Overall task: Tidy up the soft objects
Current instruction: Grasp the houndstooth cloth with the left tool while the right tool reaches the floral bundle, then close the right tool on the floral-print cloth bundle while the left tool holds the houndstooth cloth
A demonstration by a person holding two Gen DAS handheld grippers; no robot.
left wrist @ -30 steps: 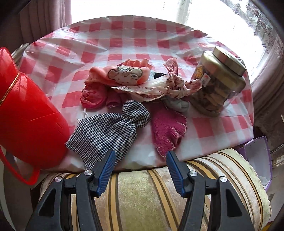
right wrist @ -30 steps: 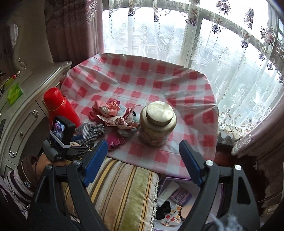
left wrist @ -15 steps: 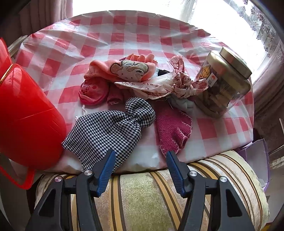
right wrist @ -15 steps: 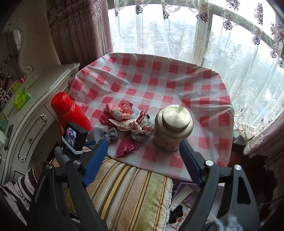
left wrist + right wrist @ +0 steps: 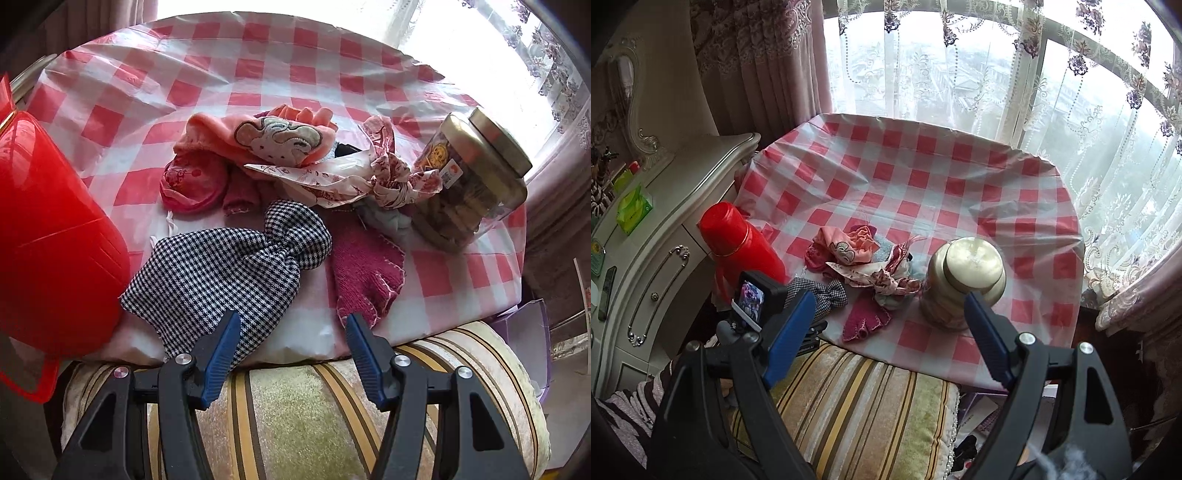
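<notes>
A heap of soft things lies at the near edge of the checked table (image 5: pixel 258 74): a black-and-white houndstooth cloth (image 5: pixel 229 269), a dark pink knitted piece (image 5: pixel 365 269), a peach cloth with a cartoon patch (image 5: pixel 273 136), a round pink piece (image 5: pixel 192 181) and a knotted floral scarf (image 5: pixel 369 177). My left gripper (image 5: pixel 291 321) is open just short of the houndstooth cloth's near corner, its left pad overlapping that corner in the view. My right gripper (image 5: pixel 890 299) hangs open higher up, over the pile (image 5: pixel 864 258) and the jar. The left gripper's camera (image 5: pixel 753 295) shows at its left.
A gold-lidded jar (image 5: pixel 469 184) stands right of the heap. A red thermos (image 5: pixel 48 236) stands at the left edge. A striped cushion (image 5: pixel 295 413) lies below the table's near edge. A cream dresser (image 5: pixel 646 236) stands left, curtains and a window behind.
My left gripper has crept closer and lower toward the houndstooth cloth. My right gripper has drifted across, so the table sits more to the right and centre of its view.
</notes>
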